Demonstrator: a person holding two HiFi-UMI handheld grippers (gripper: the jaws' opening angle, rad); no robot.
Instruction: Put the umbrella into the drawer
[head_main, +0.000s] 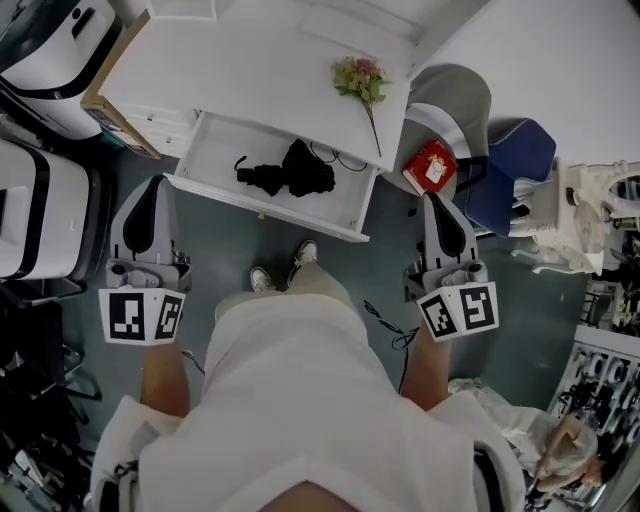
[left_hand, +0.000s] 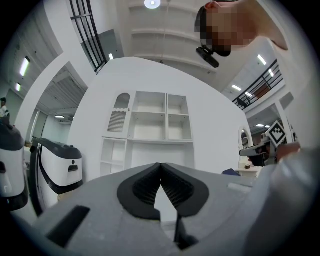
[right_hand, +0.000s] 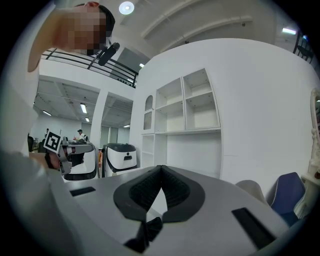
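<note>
Left claw (left_hand: 160, 164): pressed together tip to tip, nothing between the ribbed pads; held roughly level at the person's left side, in the head view (head_main: 150, 190) just short of the drawer's left corner.
Right claw (right_hand: 160, 167): likewise closed on itself and empty; held at the person's right side (head_main: 437, 200), near the drawer's right end.
Umbrella (head_main: 290, 175): black, folded, lying loose inside the open drawer, about mid-length, well apart from both claws.
Thin dark loop (head_main: 335, 157): trailing from the umbrella toward the drawer's back right; strap or cord, cannot tell which.
Drawer (head_main: 265, 210): white, pulled out of the white cabinet (head_main: 250, 70), front panel facing the person's shoes (head_main: 280, 272).
Cabinet top: bare except for a sprig of flowers (head_main: 362, 80) near the right edge.
Off to the right: red box (head_main: 432, 165) on a grey seat, blue chair (head_main: 515, 170) beside it.
Ahead in both gripper views: white shelf unit (left_hand: 150, 125), open compartments.
Done, by the look of it: umbrella already in the drawer, released.
Left, as a judgement: nothing the task sentence names; at most pushing the still-open drawer shut.
Point to watch if closing: the loop and the umbrella's bulk clearing the cabinet edge.
</note>
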